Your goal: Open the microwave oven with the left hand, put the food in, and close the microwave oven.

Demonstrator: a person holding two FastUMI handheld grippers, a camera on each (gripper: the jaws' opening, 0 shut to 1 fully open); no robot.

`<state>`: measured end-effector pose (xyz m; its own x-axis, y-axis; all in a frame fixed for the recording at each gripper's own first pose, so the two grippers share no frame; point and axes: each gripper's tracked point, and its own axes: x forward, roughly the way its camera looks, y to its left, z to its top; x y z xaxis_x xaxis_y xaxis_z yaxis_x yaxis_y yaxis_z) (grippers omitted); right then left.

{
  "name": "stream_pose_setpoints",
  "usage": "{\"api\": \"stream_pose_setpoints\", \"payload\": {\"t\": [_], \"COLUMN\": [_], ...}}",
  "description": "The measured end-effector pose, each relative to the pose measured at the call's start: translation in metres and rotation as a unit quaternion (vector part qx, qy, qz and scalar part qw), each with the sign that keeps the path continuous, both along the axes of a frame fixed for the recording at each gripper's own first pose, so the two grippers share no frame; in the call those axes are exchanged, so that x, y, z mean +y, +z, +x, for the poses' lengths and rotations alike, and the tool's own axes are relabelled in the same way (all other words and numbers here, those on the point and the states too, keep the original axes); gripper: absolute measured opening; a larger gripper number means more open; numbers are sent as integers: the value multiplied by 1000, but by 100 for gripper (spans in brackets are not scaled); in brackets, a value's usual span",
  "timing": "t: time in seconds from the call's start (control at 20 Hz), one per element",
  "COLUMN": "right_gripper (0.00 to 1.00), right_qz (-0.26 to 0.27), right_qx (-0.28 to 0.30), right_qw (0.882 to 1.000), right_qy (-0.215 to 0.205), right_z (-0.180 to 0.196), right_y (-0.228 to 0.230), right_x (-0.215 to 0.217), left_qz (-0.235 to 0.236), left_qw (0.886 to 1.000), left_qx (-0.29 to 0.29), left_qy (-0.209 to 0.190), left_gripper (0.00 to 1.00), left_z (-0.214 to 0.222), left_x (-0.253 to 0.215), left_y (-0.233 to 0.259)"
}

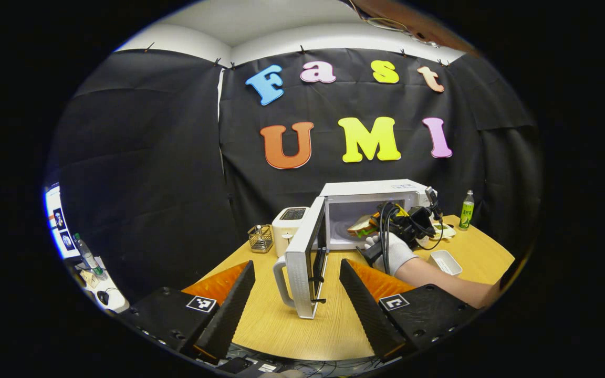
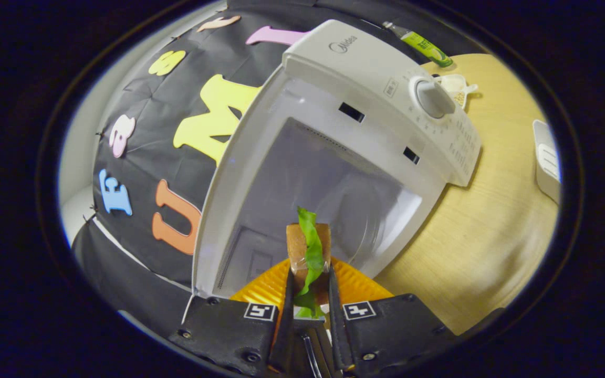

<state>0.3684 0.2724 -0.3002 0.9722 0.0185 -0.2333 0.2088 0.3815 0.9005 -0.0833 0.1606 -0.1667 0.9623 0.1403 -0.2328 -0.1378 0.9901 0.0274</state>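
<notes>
Left gripper view: the microwave (image 1: 371, 210) sits centre frame on the wooden table (image 1: 281, 320), its door (image 1: 305, 257) swung fully out toward us, edge-on, handle at lower centre. Bare table lies between the door's edge and the near rim at the bottom. The left gripper (image 1: 297, 299) stands wide open at the bottom of the frame, holding nothing, with the door's edge in the gap between its fingers and not touching them. Right of centre, a gloved hand (image 1: 392, 252) carries the sandwich (image 1: 363, 226) at the cavity mouth. A toaster (image 1: 288, 226) stands left of the door; a green bottle (image 1: 467, 210) stands far right.

Right gripper view: the open cavity (image 2: 323, 194) fills the centre, tilted. "Midea" reads on the top edge, a dial (image 2: 431, 98) on the control panel at upper right. The right gripper (image 2: 309, 289) is narrowed onto the sandwich (image 2: 308, 247), both fingers pressing it, lettuce showing, at the cavity's threshold.
</notes>
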Motion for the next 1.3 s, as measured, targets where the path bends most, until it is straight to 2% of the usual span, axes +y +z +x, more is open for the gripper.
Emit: {"api": "stream_pose_setpoints", "payload": {"t": [0.15,0.2,0.25,0.3,0.35,0.4,0.45,0.5,0.55,0.6,0.65,0.7,0.75,0.8,0.85,0.9,0.95,1.0,1.05,1.1,1.15,1.2,1.3], "right_gripper": [34,27,36,32,48,55,77,77,88,100,100,100,100,100,100,91,91,100,91,91,100,91,92], "right_qz": [-12,-19,-40,-73,-110,-133,-152,-174,-209,-275,-322,-350,-349,-338,-347,-359,-364,-368,-375,-389,-411,-434,-468], "right_qx": [-8,-7,-8,5,17,24,27,23,29,31,25,11,4,-3,-5,-7,-8,-8,-7,-12,-17,-21,-29], "right_qw": [1000,1000,999,997,994,991,988,984,977,960,946,937,937,940,937,932,930,928,925,919,908,897,877], "right_qy": [-17,-17,-19,-23,-21,-11,-9,-13,-23,-31,-29,-2,34,49,45,44,47,54,60,68,75,83,104], "right_z": [24,29,32,36,34,33,26,22,17,14,16,22,22,19,12,3,-9,-18,-30,-41,-54,-68,-98], "right_y": [-9,-9,-10,-16,-20,-25,-23,-21,-15,-10,1,10,14,20,25,29,34,41,49,61,74,86,110], "right_x": [-1,-2,-3,-7,-8,-5,-9,-12,-20,-30,-30,-20,-4,5,0,-4,-6,-9,-13,-18,-26,-34,-49], "left_qz": [3,6,6,6,6,5,6,2,0,-1,-2,-3,-3,0,6,8,11,14,16,14,12,10,12], "left_qw": [1000,1000,1000,1000,1000,1000,1000,1000,1000,1000,1000,1000,1000,1000,1000,1000,1000,1000,1000,1000,1000,1000,1000], "left_qx": [13,15,18,17,16,14,10,12,8,9,8,4,3,0,-4,-6,-11,-16,-19,-21,-25,-26,-29], "left_qy": [5,4,3,1,0,-2,-1,-3,-4,-6,-7,-6,-6,-7,-7,-8,-8,-8,-5,-4,-3,-1,1], "left_gripper": [96,96,96,96,96,96,96,96,97,96,96,96,96,96,96,96,96,96,96,96,96,96,96], "left_z": [2,2,2,4,6,8,10,12,14,15,14,13,14,13,14,16,17,19,20,22,22,22,24], "left_x": [7,8,8,9,8,6,5,4,4,3,3,3,2,1,1,0,1,3,6,7,9,10,14], "left_y": [-7,-7,-8,-8,-7,-6,-5,-7,-5,-6,-4,-3,-1,1,3,4,8,13,16,18,20,23,24]}}
